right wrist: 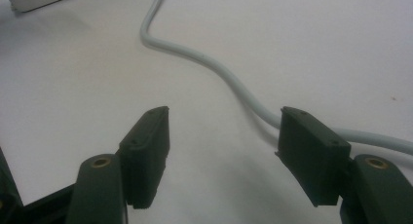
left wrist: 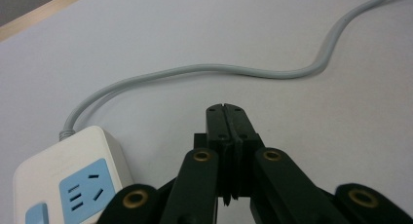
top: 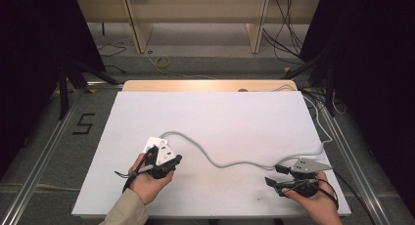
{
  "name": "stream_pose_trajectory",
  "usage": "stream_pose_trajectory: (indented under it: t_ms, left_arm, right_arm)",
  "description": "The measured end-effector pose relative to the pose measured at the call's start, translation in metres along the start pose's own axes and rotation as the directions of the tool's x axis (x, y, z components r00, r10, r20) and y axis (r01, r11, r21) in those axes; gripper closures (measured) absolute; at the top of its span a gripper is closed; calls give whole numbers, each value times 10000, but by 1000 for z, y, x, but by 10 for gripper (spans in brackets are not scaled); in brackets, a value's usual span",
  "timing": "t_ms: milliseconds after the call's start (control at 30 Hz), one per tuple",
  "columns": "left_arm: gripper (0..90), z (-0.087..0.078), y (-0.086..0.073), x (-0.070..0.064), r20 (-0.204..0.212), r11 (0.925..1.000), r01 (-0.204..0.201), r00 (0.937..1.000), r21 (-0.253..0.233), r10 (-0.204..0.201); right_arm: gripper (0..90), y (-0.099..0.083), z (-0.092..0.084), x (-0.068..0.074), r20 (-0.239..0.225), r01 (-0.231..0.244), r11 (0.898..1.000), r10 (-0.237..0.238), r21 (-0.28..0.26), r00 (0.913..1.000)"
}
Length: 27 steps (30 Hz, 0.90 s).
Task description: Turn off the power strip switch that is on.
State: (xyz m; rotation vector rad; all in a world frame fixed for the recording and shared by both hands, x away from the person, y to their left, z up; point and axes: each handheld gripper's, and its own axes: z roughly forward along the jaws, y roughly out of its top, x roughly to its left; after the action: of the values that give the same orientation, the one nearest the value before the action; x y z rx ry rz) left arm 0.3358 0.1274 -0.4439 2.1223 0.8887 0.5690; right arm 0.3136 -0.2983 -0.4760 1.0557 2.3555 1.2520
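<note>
In the high view, a white power strip [top: 155, 146] is seen at the near left, beside the left gripper [top: 164, 161]; its grey cable [top: 235, 162] runs right toward the right gripper [top: 275, 178].

In the left gripper view, the jaws are pressed together, holding nothing.

In the right gripper view, the jaws are spread wide just short of the cable; a cable grasp is judged next. No containers are seen.

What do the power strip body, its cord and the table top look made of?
Power strip: smooth off-white plastic by the look, rounded moulded corners, light blue socket face. Cord: grey flexible sheath, likely rubber or PVC, since it lies in soft curves with a ribbed strain relief at the strip. Table top: matte white, even, no glare; laminate or a sheet covering, cannot tell, with a wood-coloured edge at the far side.
</note>
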Motion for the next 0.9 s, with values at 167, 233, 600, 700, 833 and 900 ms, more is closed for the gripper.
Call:
stream_pose_trajectory:
  t_ms: [167, 233, 600, 700, 833, 900]
  left_arm:
    - [896, -2, 1, 2, -118, 9999, 142, 9998, -17, -142]
    - [896, -3, 0, 3, -132, 9998, 190, 9997, 25, -189]
    - [896, -7, -2, 9, -648, 9978, 609, 9961, 262, -591]
    - [896, -9, -3, 11, -747, 9970, 739, 9946, 249, -719]
    - [896, -11, -4, 13, -823, 9960, 864, 9931, 246, -841]
    - [896, -12, -4, 14, -879, 9954, 933, 9919, 198, -912]
  right_arm:
    - [370, 0, 0, 0, 14, 24, 10000, -24, 14, 10000]
    - [370, 0, 0, 0, 16, 29, 10000, -29, 15, 10000]
    - [370, 0, 0, 0, 31, 44, 10000, -44, 25, 10000]
    - [370, 0, 0, 0, 36, 68, 10000, -68, 27, 10000]
    - [370, 0, 0, 0, 46, 83, 10000, -83, 17, 10000]
    - [370, 0, 0, 1, 46, 44, 10000, -44, 45, 10000]
